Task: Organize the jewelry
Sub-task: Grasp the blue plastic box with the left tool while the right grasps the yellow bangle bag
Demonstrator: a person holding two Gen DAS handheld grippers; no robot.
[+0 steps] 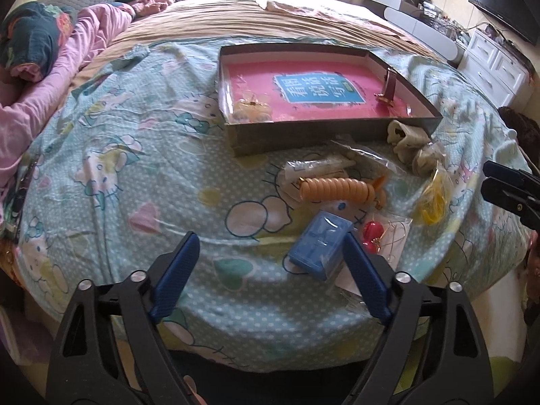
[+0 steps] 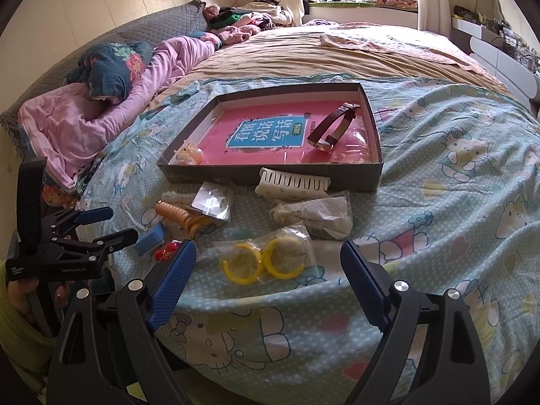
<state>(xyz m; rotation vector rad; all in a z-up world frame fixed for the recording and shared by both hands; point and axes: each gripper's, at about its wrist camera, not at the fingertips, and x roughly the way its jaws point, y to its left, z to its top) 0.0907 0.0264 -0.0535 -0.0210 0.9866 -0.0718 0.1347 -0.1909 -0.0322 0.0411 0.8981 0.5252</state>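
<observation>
The left gripper (image 1: pixel 270 246) is seen with its blue fingers (image 1: pixel 175 270) spread wide and nothing held between them; the blue box (image 1: pixel 320 248) lies just beside the right-hand finger, near the front edge of the bed (image 1: pixel 118 168). The right gripper (image 2: pixel 268 256) is likewise released, its fingers (image 2: pixel 362 281) parted above the front edge of the bed, with the bagged yellow hoop earrings (image 2: pixel 263 261) lying between and just beyond them.

Beyond the blue box, a red ornament (image 1: pixel 371 233) and an orange spiral hair tie (image 1: pixel 337 190) are found on the patterned sheet, with small clear packets (image 2: pixel 214 202) next to them. A cream hair claw (image 2: pixel 292 182) rests against the front wall of the shallow tray (image 2: pixel 270 173), and a bagged pale item (image 2: pixel 312 217) lies nearer the front edge.

Inside the tray, which is set toward the middle of the bed, a watch (image 2: pixel 332 128) with a dark strap is placed at the right side, and a small pale yellow trinket (image 2: pixel 190 155) in the front left corner, both on a pink booklet (image 2: pixel 263 135).
</observation>
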